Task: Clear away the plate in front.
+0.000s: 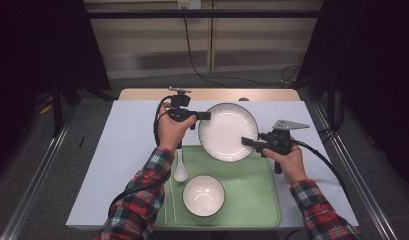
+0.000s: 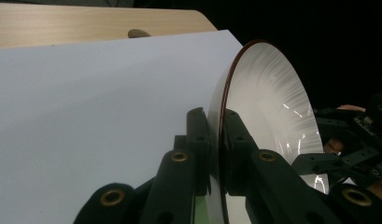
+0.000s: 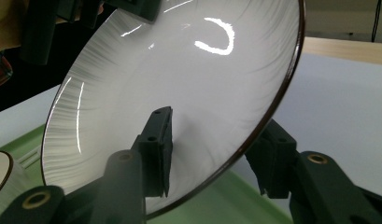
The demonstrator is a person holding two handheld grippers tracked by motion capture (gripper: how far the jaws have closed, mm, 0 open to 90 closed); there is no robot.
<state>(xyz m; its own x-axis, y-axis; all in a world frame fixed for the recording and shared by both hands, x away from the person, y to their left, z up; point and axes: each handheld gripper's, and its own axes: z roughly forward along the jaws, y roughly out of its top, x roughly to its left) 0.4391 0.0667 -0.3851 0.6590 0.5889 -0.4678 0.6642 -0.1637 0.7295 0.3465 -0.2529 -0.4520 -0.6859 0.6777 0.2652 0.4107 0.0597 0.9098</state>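
Above the table, I hold a white ribbed plate point(image 1: 228, 132) with a dark rim between my two grippers, over the far edge of the green tray point(image 1: 252, 200) and the white sheet point(image 1: 122, 150) under it. My left gripper point(image 1: 206, 116) is clamped tight on the plate's rim at its left side; in the left gripper view the two jaws press flat against either face of the plate point(image 2: 268, 98). My right gripper point(image 1: 247, 142) has come to the opposite side: in the right gripper view the rim of the plate point(image 3: 179, 84) stands between the jaws, one against the inner face, the other just off the underside, so that grip looks not yet made. The plate is tilted and off the table. On the tray sit a small white bowl point(image 1: 203, 195) and a white spoon point(image 1: 180, 170), with chopsticks point(image 1: 169, 200) at its left edge. By my reading the lift is done, the second hold is half done, and setting the plate down is left.
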